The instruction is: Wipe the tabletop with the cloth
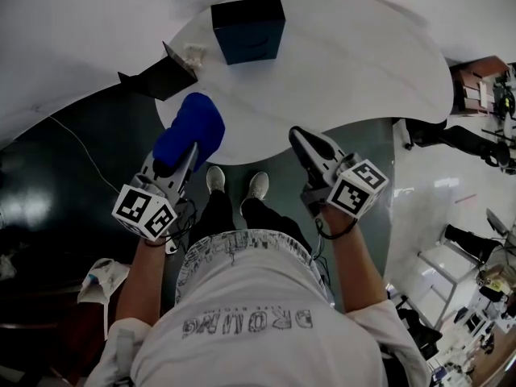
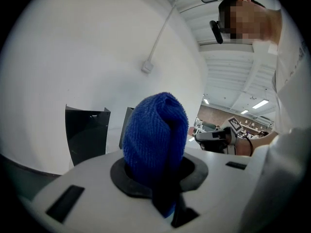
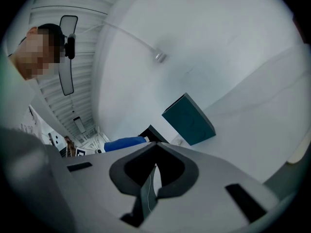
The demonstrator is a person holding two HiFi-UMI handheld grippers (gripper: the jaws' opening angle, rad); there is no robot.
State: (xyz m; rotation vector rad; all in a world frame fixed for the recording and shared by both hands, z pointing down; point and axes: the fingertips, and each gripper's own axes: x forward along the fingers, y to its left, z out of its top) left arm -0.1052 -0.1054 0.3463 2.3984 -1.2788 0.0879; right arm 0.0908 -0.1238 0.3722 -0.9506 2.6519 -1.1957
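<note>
Where the head view looks down, the fluffy blue cloth (image 1: 191, 127) is seen clamped in the left gripper (image 1: 184, 156) at the round white tabletop's (image 1: 355, 63) seven o'clock edge, with a dark blue box (image 1: 248, 29) set at eleven o'clock. In the left gripper view, the cloth (image 2: 155, 137) is pinched between the jaws. In the right gripper view, the right gripper (image 3: 151, 171) is shown closed on nothing.

One cloth (image 1: 190, 127); one tabletop (image 1: 347, 71); one box (image 1: 248, 29); one black holder (image 1: 161, 75); two grippers: left gripper (image 1: 186, 148), right gripper (image 1: 299, 138).
</note>
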